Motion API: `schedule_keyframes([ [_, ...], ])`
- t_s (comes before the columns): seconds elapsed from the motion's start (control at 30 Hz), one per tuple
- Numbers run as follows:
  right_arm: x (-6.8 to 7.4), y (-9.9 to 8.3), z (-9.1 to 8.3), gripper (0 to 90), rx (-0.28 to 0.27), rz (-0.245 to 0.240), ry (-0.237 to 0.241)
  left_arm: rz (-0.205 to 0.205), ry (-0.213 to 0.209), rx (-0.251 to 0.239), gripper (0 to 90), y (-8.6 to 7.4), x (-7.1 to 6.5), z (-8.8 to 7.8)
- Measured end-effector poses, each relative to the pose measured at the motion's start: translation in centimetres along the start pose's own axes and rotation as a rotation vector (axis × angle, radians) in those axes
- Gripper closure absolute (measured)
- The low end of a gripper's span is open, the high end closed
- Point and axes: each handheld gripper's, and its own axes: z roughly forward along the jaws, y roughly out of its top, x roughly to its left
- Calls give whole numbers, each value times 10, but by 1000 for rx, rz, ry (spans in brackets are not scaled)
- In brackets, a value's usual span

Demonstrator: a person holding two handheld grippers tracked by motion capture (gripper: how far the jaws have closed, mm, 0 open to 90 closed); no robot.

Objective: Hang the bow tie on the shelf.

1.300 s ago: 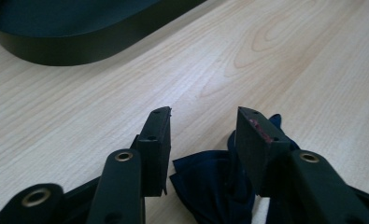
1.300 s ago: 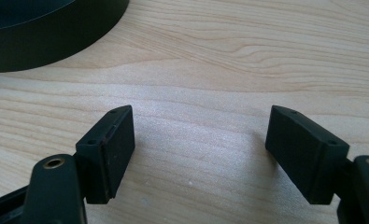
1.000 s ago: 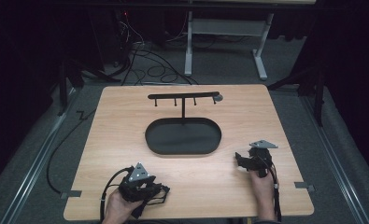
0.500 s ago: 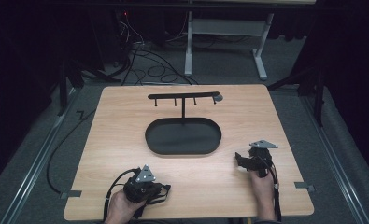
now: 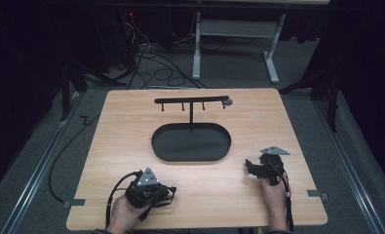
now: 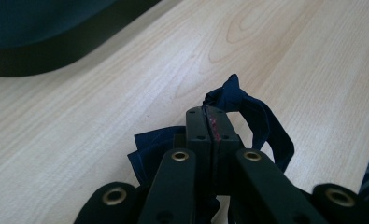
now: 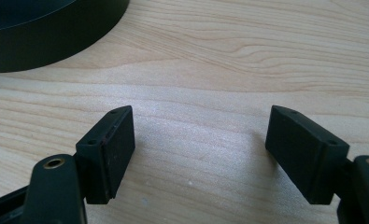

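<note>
At the lower left of the high view, the left gripper has just been closing, and its jaws are now clamped on a dark blue strip of fabric lying on the wooden table. That grip looks ready for lifting. The right gripper rests open over bare wood. Farther up stand the black oval tray and its hook rack.

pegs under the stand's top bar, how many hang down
4 pegs hang under the stand's top bar, in a row: one near its left end, two either side of the post, one near the right end. More may be too small to tell.
</note>
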Motion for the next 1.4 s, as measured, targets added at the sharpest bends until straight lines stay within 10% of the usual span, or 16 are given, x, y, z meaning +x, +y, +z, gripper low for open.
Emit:
schedule_keyframes([
  [1.4,0,0,0,251,0,0,0,-37,73,-179,889,31,29,-36],
])
